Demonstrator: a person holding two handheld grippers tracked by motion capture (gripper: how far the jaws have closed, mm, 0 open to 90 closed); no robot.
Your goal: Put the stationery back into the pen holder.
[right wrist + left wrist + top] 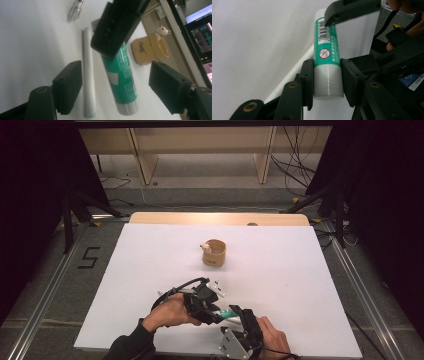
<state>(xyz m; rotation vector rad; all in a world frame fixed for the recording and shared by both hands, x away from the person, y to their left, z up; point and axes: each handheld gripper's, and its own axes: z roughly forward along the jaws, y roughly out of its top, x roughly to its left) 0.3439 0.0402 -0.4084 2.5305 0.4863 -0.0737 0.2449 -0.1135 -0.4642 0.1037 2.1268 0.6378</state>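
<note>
Count: two hand-held grippers, one green-and-white glue stick, one white pen, one small tan cup, one clear plastic bit — all on one white table (150,250).
Left gripper: the left gripper (327,82) has its jaws clamped on the glue stick (327,65), one pad on each side, right where the green label meets the white cap end.
Glue stick: in the high view it sits low on the table near the front edge, between the two hands, a sliver of green (229,312) showing between the black frames. Barcode and a red prohibition symbol face up in the left gripper view.
Right gripper: the right gripper (116,87) has its jaws spread wide — one on either side of the glue stick's (122,80) free end, neither pad touching it.
White pen: lying flat just beside the glue stick (89,82), roughly parallel to it, also between the right jaws.
Cup: tan with a little bear figure on the rim (214,252), upright near mid-table, well apart from both grippers; same cup in the right gripper view (150,48).
Clear bit: a small transparent piece (75,8) beyond the pen's far tip — what it is, cannot tell.
Hands: left hand (167,315) and right hand (275,335) come in from the bottom edge, close together.
</note>
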